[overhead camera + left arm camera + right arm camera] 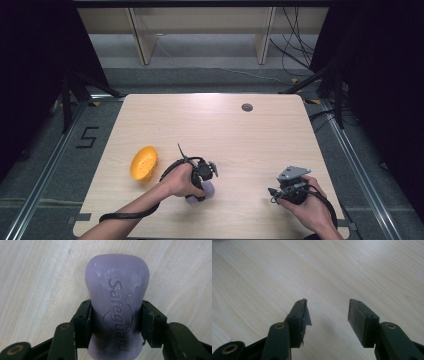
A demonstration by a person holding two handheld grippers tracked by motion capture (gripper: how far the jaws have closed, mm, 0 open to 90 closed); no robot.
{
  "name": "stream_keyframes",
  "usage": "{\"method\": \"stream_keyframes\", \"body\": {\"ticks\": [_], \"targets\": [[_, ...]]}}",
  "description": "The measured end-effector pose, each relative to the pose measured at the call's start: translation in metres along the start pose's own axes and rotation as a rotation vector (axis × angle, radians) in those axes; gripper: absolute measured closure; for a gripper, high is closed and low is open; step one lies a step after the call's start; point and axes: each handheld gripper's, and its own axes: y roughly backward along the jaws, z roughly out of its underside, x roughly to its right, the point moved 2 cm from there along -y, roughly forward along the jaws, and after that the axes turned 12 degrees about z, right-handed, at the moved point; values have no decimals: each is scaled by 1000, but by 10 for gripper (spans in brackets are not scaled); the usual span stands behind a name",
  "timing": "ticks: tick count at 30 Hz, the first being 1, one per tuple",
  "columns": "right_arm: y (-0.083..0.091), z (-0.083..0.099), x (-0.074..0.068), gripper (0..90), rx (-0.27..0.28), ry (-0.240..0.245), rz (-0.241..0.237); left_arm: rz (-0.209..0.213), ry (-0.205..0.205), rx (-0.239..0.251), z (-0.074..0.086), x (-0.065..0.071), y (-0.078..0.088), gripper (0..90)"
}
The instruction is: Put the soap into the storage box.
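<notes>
A lilac bar of soap (117,302) with "Safeguard" pressed into its top lies on the wooden table (225,135). My left gripper (116,322) is shut on the soap, one black pad on each long side. From above, the soap (207,189) peeks out under the left hand near the table's front. My right gripper (327,320) stands open over bare wood, nothing between its fingers. Seen from above, the right gripper (274,192) rests at the front right, pointing left.
An orange soap dish (144,163) lies left of the left hand. A round grey grommet (247,107) sits at the table's back. Cables trail from both grippers toward the front edge. Shelf legs stand beyond the table.
</notes>
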Motion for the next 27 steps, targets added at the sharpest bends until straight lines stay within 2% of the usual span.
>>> {"method": "stream_keyframes", "body": {"ticks": [9,13,14,17,27], "targets": [[0,0,0,500,1,0,0,-13,-2,30,5,2,6,484],[0,0,0,499,5,9,4,-43,-10,43,7,4,8,486],[-1,0,0,498,5,11,2,-46,0,53,8,5,8,486],[0,0,0,498,5,11,4,-38,5,58,9,4,9,487],[0,0,0,497,0,0,1,-55,11,134,13,5,15,488]]}}
